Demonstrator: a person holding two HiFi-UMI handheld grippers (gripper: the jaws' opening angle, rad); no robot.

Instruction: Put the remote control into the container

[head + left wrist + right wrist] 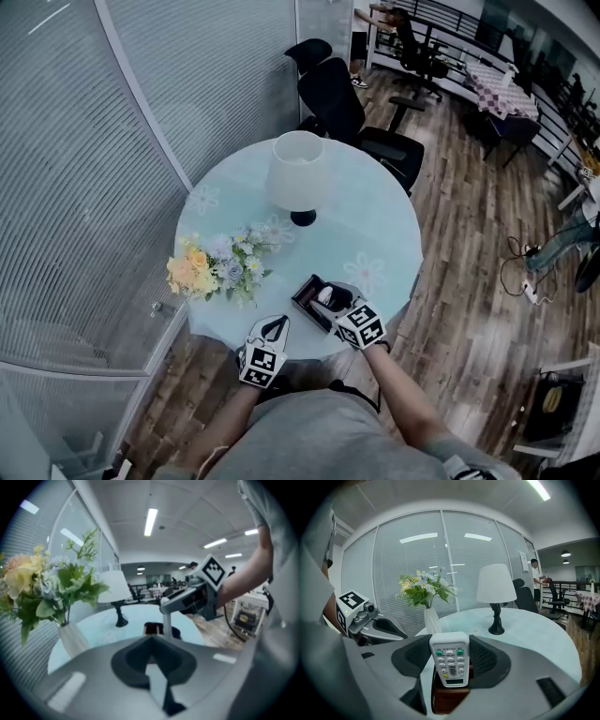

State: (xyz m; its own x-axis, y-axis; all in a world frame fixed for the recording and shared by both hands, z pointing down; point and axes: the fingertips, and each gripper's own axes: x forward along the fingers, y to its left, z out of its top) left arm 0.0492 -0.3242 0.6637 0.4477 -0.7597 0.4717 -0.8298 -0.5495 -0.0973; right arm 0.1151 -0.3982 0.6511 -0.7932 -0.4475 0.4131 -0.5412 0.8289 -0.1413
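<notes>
A white remote control (pixel 450 659) with green and white buttons is clamped upright between the pads of my right gripper (pixel 451 660). Directly under it sits the dark brown box container (pixel 449 696), also seen near the table's front edge as a dark container (pixel 309 298) with the remote (pixel 325 295) over it. My right gripper (pixel 339 305) hangs just above that box. My left gripper (pixel 273 330) rests left of it with jaws shut and nothing between them; in its own view the left gripper (pixel 151 648) faces the container (pixel 154 629) and the right gripper (pixel 190 601).
The round pale table (pixel 375 234) carries a white lamp (pixel 298 173) at its middle and a vase of flowers (pixel 216 267) at the left. Black office chairs (pixel 342 98) stand behind the table. Wooden floor lies to the right.
</notes>
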